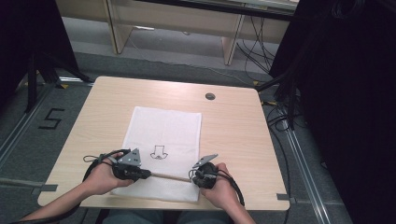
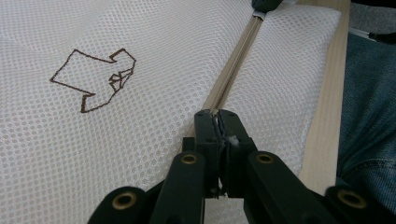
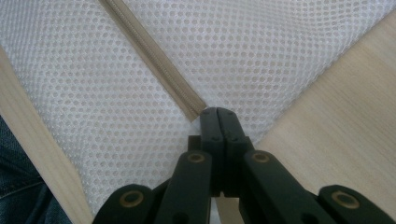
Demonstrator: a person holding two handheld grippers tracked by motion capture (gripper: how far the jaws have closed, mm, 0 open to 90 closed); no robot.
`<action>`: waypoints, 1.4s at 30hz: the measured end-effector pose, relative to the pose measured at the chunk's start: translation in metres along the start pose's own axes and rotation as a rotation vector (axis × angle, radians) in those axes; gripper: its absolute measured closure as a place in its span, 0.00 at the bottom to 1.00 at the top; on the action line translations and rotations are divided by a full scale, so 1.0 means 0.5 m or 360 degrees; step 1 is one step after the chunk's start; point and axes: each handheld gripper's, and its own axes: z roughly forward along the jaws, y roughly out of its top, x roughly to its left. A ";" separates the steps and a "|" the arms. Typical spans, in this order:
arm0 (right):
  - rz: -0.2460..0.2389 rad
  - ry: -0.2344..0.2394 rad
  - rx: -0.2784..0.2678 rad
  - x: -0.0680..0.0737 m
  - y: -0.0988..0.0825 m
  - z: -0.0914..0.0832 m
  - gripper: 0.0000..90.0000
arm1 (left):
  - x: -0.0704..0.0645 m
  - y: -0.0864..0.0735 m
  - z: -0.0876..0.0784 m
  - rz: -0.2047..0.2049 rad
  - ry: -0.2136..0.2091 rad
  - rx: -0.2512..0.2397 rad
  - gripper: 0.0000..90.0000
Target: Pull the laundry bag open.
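A white mesh bag [image 1: 163, 135] lies flat on the table, with a brown outline logo [image 1: 159, 152] [image 2: 95, 79] on it. A beige zipper [image 1: 170, 177] [image 2: 233, 60] [image 3: 154, 60] runs across its near end. My left gripper [image 1: 148, 174] [image 2: 218, 114] is shut on the zipper at its left part, with something pale pinched between the jaws. At the zipper's right end my right gripper [image 1: 192, 179] [image 3: 218, 112] is shut on the zipper's tip at the bag's edge. Both grippers rest low on the bag and face each other along the zipper.
The wooden table [image 1: 233, 121] has a dark round grommet [image 1: 210, 96] at the back. Its front edge lies just behind the hands, with the person's jeans [image 2: 369, 116] beyond it. Dark stands and cables [image 1: 280, 107] flank the table.
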 end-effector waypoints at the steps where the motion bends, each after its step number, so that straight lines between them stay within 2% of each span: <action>1: -0.0001 0.0000 -0.0001 0.000 0.000 0.000 1.00 | 0.000 0.000 0.000 -0.0001 -0.0001 -0.0001 0.97; 4: -0.0002 -0.0001 -0.0001 0.000 0.000 0.000 1.00 | 0.000 0.000 0.000 0.0001 -0.0001 -0.0002 0.97; 5: -0.0001 0.0001 -0.0001 0.000 0.000 0.000 1.00 | 0.002 0.001 -0.001 0.0027 0.0001 0.0002 0.97; 8: 0.0000 0.0000 -0.0002 0.000 0.000 0.000 1.00 | 0.000 -0.001 0.000 -0.0030 -0.0006 -0.0024 0.97; 10: 0.0000 -0.0001 -0.0002 0.000 0.000 0.000 1.00 | 0.001 -0.001 -0.001 -0.0010 0.0007 -0.0008 0.97; 12: 0.0000 0.0001 0.0000 0.000 0.000 0.000 1.00 | 0.000 -0.002 -0.001 -0.0027 0.0001 -0.0020 0.97; 25: -0.0001 0.0001 0.0000 0.000 0.000 0.000 1.00 | 0.000 -0.002 -0.001 -0.0031 -0.0004 -0.0017 0.97; 26: -0.0001 0.0000 0.0000 0.000 0.000 0.000 1.00 | 0.002 -0.001 -0.001 -0.0001 -0.0004 -0.0015 0.97; 27: -0.0002 -0.0001 0.0000 0.000 0.000 0.000 1.00 | 0.000 -0.002 -0.001 -0.0032 -0.0003 -0.0017 0.97; 31: -0.0001 0.0001 -0.0001 0.000 0.000 0.000 1.00 | 0.001 -0.005 -0.004 -0.0021 -0.0001 -0.0005 0.97; 35: -0.0006 -0.0001 -0.0005 -0.001 0.000 0.001 1.00 | 0.005 -0.016 -0.011 -0.0058 0.0006 -0.0020 0.97; 37: -0.0002 0.0001 -0.0001 -0.001 0.000 0.000 1.00 | 0.006 -0.015 -0.013 -0.0032 0.0007 -0.0021 0.97; 38: -0.0001 0.0000 -0.0001 0.000 0.000 0.000 1.00 | 0.004 -0.015 -0.012 -0.0051 0.0011 -0.0018 0.97; 42: 0.0000 0.0000 -0.0001 0.000 0.000 0.000 1.00 | 0.007 -0.016 -0.013 -0.0037 0.0007 -0.0018 0.97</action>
